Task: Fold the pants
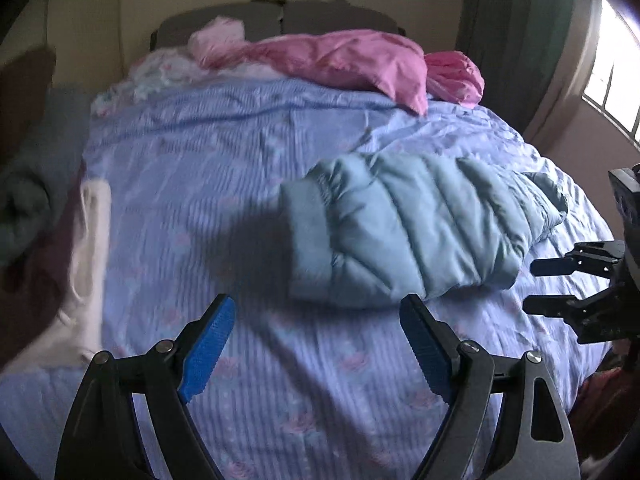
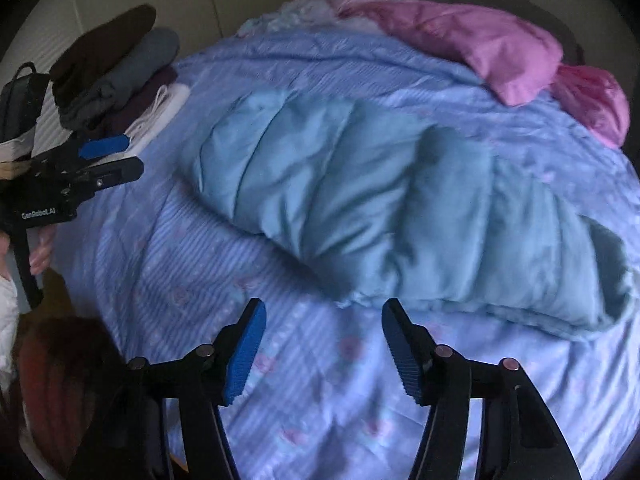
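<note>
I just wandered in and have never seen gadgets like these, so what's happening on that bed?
A person is holding a two-finger gripper in each hand and folding laundry. The light blue pants lie folded over on the lilac bedspread. Both the left gripper and the right gripper are open above the bedspread, just short of the pants, holding nothing. A pile of other clothes sits at the left edge of the bed, and a pink pillow lies near the headboard.

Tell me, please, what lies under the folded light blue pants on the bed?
The light blue pants rest directly on the lilac striped bedspread, which shows all around them. Whether anything else sits beneath them cannot be seen, since the pants cover that patch.
</note>
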`<state>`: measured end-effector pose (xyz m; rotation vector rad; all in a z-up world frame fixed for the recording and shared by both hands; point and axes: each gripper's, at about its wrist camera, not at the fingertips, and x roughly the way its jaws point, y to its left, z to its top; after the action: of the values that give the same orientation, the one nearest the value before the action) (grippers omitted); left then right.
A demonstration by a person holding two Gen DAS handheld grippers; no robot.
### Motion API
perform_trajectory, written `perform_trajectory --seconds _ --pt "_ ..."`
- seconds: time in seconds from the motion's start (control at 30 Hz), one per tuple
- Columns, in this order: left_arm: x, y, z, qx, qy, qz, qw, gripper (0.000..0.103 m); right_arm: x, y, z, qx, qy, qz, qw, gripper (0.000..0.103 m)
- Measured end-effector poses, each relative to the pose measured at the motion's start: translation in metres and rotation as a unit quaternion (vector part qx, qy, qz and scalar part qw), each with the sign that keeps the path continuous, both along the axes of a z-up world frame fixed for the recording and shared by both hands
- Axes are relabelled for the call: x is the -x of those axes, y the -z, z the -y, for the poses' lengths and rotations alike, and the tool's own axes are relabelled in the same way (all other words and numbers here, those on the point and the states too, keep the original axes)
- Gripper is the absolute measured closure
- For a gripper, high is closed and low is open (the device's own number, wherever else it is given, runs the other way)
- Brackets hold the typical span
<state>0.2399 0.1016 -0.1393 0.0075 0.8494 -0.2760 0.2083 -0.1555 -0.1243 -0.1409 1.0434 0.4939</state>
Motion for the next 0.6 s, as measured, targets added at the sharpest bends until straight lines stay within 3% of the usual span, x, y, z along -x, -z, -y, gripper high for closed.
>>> perform_trajectory --seconds 0.17,0.43,0.6 --pt "-0.012 0.026 -0.009 0.034 -0.010 -0.021 0.9992 0.020 -0.008 0.014 -0.005 -0.005 0.009 -0.015 1.000 0.051" --pt "-0.039 0.046 -0.007 0.074 -0.021 -0.027 0.9966 0.033 -0.013 0.030 -0.004 0.015 0.024 -0.036 0.999 0.054" --pt "-0.049 0.053 -0.006 0.108 -0.010 -0.043 0.9932 0.055 -0.014 0.029 -0.008 0.016 0.018 -0.030 0.999 0.056"
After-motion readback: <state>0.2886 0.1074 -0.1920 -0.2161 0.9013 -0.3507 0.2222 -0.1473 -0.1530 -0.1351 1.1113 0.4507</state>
